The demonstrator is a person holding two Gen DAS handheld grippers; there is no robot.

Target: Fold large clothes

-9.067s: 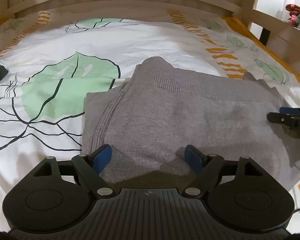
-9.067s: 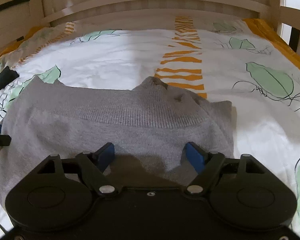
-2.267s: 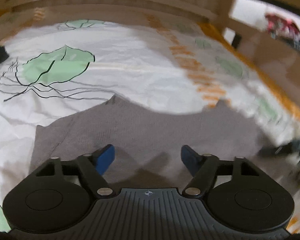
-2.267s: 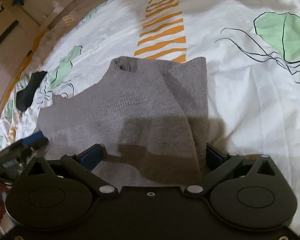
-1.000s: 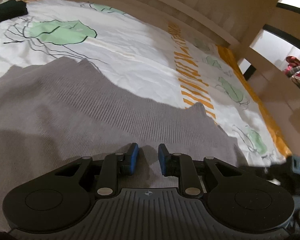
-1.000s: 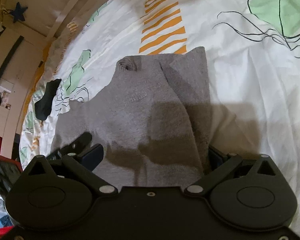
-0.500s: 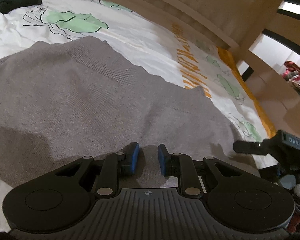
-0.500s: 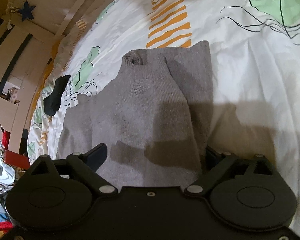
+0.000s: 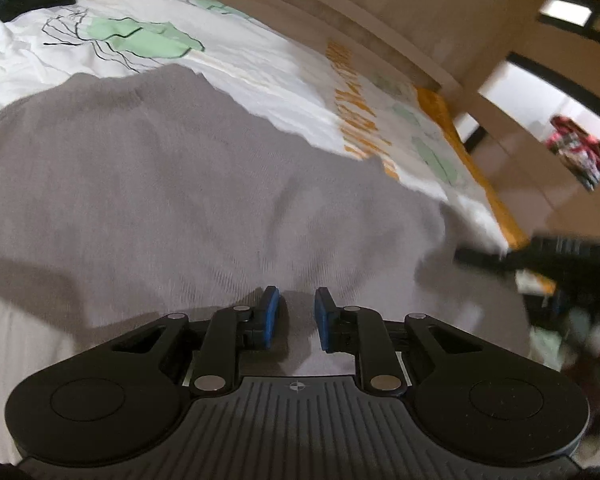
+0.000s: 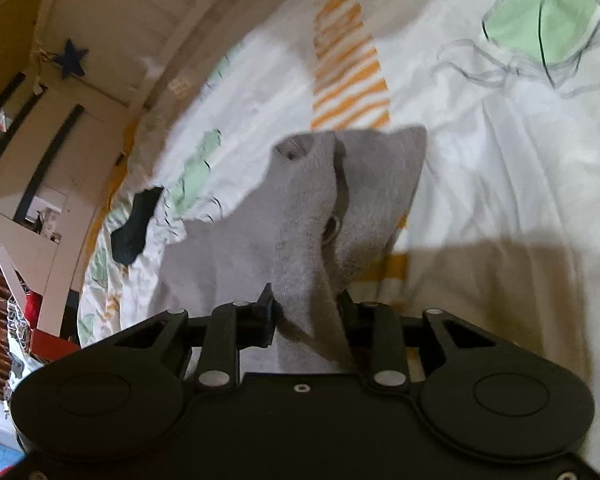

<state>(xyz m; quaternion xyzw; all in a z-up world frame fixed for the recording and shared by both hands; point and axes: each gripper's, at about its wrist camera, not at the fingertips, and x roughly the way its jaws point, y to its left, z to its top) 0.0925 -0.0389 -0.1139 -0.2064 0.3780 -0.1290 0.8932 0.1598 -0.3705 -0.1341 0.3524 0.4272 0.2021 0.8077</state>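
A grey knit sweater [image 9: 180, 180] lies spread on the bed, filling most of the left wrist view. My left gripper [image 9: 296, 300] sits at its near edge, its blue pads narrow with grey fabric pinched between them. In the right wrist view the sweater [image 10: 300, 220] is bunched into a ridge that runs up into my right gripper [image 10: 306, 300]. Those jaws are closing, and the pads press on the gathered fold. The right gripper [image 9: 540, 256] also shows as a dark blur at the right of the left wrist view.
The bed has a white sheet [image 9: 260, 60] with green leaf and orange stripe prints. A black garment [image 10: 136, 220] lies on the sheet beyond the sweater. A wooden bed rail [image 9: 380, 12] borders the far side. Shelves and clutter stand past the bed's left end.
My right jaws went from wide open to narrow, gathering the sweater's edge into a raised fold. The left gripper stayed narrow on the fabric and shifted sideways along the bed.
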